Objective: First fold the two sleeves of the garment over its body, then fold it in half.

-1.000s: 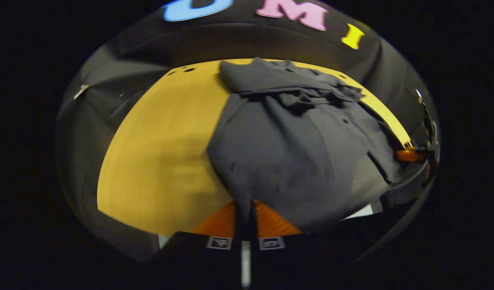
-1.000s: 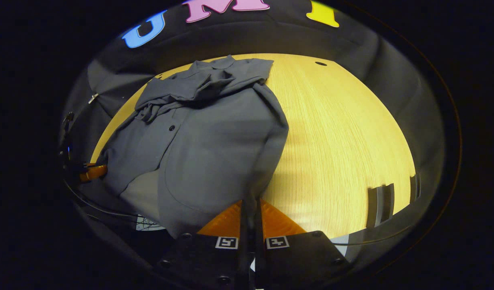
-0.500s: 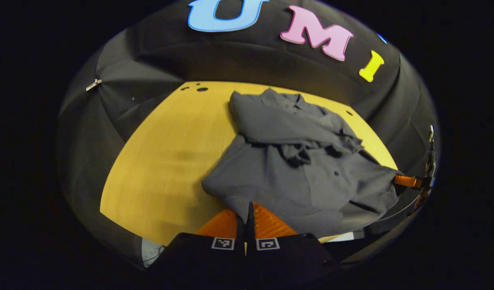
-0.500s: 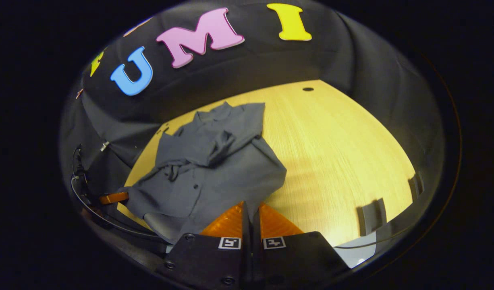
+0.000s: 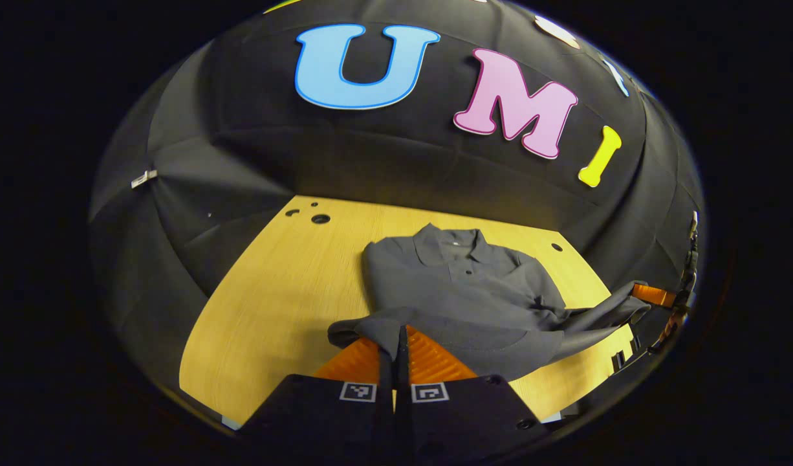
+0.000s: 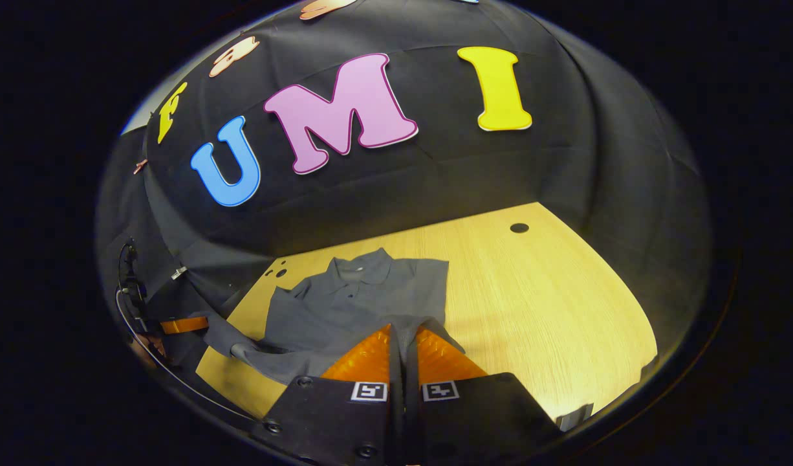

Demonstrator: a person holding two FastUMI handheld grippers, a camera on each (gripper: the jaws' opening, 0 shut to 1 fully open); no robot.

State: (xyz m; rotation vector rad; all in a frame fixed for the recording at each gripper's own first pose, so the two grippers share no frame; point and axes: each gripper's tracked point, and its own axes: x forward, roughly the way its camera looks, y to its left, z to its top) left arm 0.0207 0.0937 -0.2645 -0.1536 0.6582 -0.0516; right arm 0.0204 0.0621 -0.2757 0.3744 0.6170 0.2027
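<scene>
A dark grey collared shirt (image 5: pixel 461 285) lies on the wooden table (image 5: pixel 273 304), collar toward the far wall, sleeves folded over its body. In the left gripper view my left gripper (image 5: pixel 396 333) is shut on the shirt's bottom hem at one corner, held above the cloth. The right gripper (image 5: pixel 655 296) appears there at the far right, its orange finger against the other hem corner. In the right gripper view my right gripper (image 6: pixel 403 333) is shut on the hem of the shirt (image 6: pixel 364 294). The left gripper (image 6: pixel 183 325) sits at the far left there. The lifted hem spans between both grippers over the body.
The wooden table (image 6: pixel 552 304) extends to the right of the shirt in the right gripper view. Small round holes (image 5: pixel 320 219) mark its far corners, one hole (image 6: pixel 519 228) on the right. Black cloth walls close in the back and sides.
Both grippers have carried the hem up and forward toward the collar. The shirt's lower half now lies doubled over its upper half, and the views have tipped up toward the back wall.
</scene>
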